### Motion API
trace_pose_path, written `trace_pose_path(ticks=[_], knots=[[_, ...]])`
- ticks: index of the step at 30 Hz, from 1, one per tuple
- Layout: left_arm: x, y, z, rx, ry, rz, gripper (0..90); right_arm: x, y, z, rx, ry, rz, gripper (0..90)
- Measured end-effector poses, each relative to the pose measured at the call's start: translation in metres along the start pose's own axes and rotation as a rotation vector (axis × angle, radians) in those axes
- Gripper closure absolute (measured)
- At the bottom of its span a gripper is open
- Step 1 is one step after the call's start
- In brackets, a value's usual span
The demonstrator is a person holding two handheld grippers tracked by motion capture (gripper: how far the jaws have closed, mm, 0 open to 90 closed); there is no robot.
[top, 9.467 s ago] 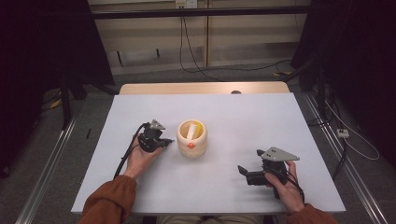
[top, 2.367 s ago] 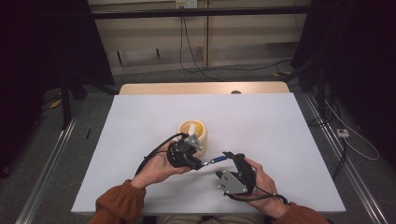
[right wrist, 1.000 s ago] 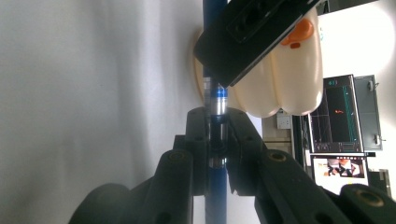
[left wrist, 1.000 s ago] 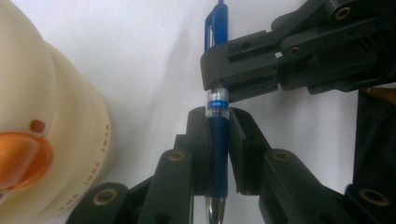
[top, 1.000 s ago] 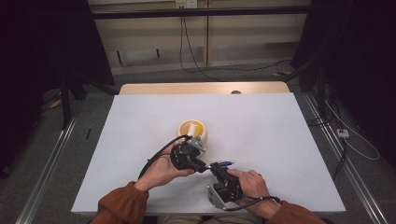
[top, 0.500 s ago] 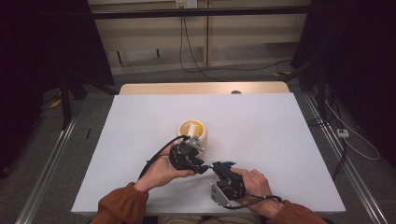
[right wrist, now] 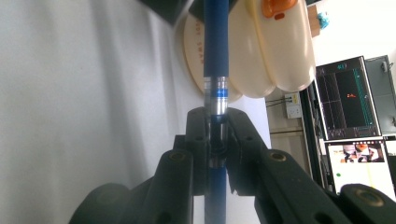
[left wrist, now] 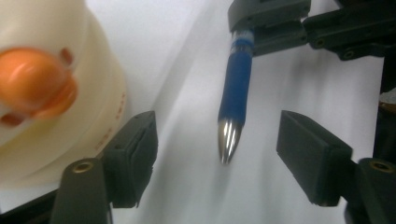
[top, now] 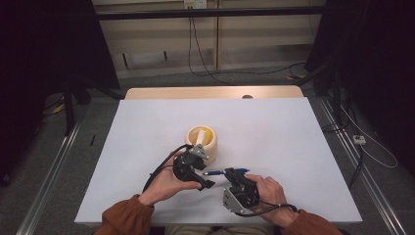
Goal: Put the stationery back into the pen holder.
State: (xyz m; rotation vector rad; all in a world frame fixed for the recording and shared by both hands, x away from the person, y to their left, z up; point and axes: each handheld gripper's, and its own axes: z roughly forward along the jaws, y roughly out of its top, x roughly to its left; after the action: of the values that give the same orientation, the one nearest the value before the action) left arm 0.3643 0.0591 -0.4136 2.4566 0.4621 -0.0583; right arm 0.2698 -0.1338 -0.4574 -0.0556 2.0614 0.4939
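High view looks down on a white table (top: 274, 122), where a cream round holder (top: 201, 142) stands near the middle with something pale upright inside it. Just near of it, the two hands meet: the left gripper (top: 205, 169) comes in from the left, the right gripper (top: 236, 180) from the right, and a blue pen (top: 226, 172) bridges the gap between them. In the right gripper view the jaws are clamped tight on the pen's barrel just below its silver band, the blue grip pointing away toward the holder. In the left gripper view the jaws stand wide apart with nothing between their pads, and the pen's silver tip (left wrist: 229, 140) hangs in the space between them, touching neither; the holder sits blurred at the left. This looks like a handover of the pen. To do it well, the left gripper should likely slide farther along the blue grip before closing, centred on the barrel, and the right one should let go only once that hold is firm.
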Motion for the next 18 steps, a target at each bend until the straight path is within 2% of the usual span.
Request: trace_pose_path(ticks=[2, 4, 5, 8, 9, 10, 12, 18], knots=[[-0.002, -0.002, -0.003, -0.001, 0.023, -0.013, 26.9, -0.002, -0.001, 0.0, 0.002, -0.001, -0.004, 81.1], [-0.005, -0.006, -0.006, -0.013, 0.029, -0.02, 23.4, -0.001, -0.002, -0.001, 0.011, -0.002, 0.026, 81.0], [-0.006, -0.008, -0.007, -0.021, 0.035, -0.016, 21.1, -0.003, -0.003, -0.001, 0.009, -0.009, 0.01, 81.0], [-0.007, -0.013, -0.01, -0.033, 0.065, -0.007, 17.3, -0.004, -0.005, -0.002, 0.024, 0.0, 0.054, 81.0], [-0.007, -0.014, -0.011, -0.04, 0.077, -0.002, 15.8, -0.006, -0.006, -0.001, 0.013, -0.002, 0.036, 81.1], [-0.007, -0.016, -0.012, -0.061, 0.089, -0.007, 15.1, -0.007, -0.006, -0.001, 0.013, -0.001, 0.041, 81.1], [-0.005, -0.02, -0.015, -0.072, 0.113, 0.007, 15.3, -0.009, -0.008, -0.002, 0.015, 0.004, 0.067, 81.0], [0.002, -0.035, -0.024, -0.114, 0.159, -0.014, 12.6, -0.017, -0.014, -0.002, 0.009, 0.009, 0.161, 81.0]])
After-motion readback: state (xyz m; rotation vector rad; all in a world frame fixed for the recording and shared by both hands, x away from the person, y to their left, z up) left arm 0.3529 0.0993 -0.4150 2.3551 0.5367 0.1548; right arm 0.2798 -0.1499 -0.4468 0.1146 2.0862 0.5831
